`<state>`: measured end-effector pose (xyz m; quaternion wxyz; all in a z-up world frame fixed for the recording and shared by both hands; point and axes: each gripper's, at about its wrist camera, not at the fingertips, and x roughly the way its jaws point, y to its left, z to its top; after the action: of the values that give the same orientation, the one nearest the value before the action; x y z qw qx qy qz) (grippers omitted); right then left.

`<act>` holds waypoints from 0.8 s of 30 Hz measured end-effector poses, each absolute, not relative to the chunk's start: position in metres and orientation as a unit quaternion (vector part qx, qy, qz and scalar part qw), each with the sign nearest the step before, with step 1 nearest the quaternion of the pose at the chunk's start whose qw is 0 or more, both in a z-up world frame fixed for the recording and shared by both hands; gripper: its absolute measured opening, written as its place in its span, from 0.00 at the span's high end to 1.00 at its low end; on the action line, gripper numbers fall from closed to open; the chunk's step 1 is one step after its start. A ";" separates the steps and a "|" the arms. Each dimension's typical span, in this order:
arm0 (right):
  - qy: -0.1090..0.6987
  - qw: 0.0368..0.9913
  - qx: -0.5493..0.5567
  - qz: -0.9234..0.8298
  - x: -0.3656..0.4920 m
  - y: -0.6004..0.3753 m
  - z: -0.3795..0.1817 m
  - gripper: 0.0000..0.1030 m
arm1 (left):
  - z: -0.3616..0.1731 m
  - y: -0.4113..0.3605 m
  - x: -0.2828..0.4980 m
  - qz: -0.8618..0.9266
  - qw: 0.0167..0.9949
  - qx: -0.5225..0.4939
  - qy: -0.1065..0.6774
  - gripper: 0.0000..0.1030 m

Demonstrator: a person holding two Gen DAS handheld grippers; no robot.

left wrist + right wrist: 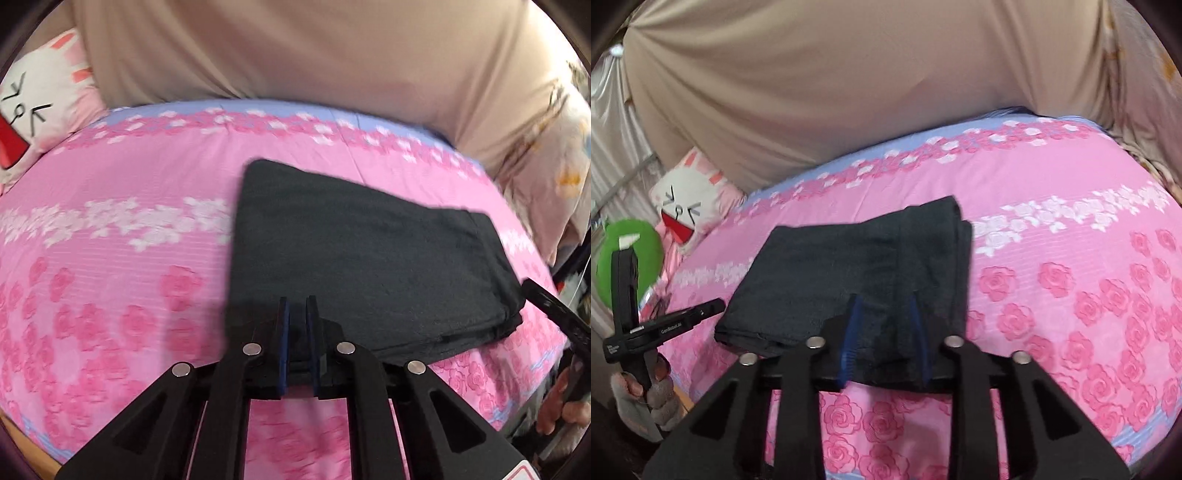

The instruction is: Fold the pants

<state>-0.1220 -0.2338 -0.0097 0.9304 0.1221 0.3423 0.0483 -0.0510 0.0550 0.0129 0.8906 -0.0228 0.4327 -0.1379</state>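
The dark grey pants [354, 258] lie folded into a flat rectangle on the pink floral bed cover [110, 258]. My left gripper [297, 302] sits over the pants' near left corner, its blue pads a narrow gap apart, with dark cloth between them lower down. In the right wrist view the pants [842, 266] lie ahead, and my right gripper [884, 301] is open over their near edge, holding nothing. The right gripper's finger shows at the pants' right end in the left wrist view [550, 302]. The left gripper shows at the far left of the right wrist view [665, 325].
A beige cloth wall [295, 55] rises behind the bed. A white cartoon pillow [40, 103] lies at the far left corner, with a green plush [628, 258] beside it. A floral quilt [554, 147] is piled at the right. The bed edge runs along the near side.
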 end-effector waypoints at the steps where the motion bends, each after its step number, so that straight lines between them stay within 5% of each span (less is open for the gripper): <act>1: 0.364 0.923 0.119 0.031 -0.109 -0.236 -0.026 0.88 | 0.008 0.049 -0.048 -0.137 0.888 -0.017 0.438 0.91; 21: 0.344 0.927 0.144 0.029 -0.110 -0.243 -0.004 0.83 | -0.002 0.031 -0.043 -0.101 0.898 0.030 0.427 0.88; 24: 0.343 0.923 0.170 0.033 -0.123 -0.256 -0.005 0.61 | 0.003 0.036 -0.051 -0.092 0.905 0.026 0.415 0.63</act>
<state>-0.1226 -0.2555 -0.0053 0.9231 0.1701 0.3434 0.0329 -0.0506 0.0361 0.0035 0.9050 0.0262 0.4146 -0.0922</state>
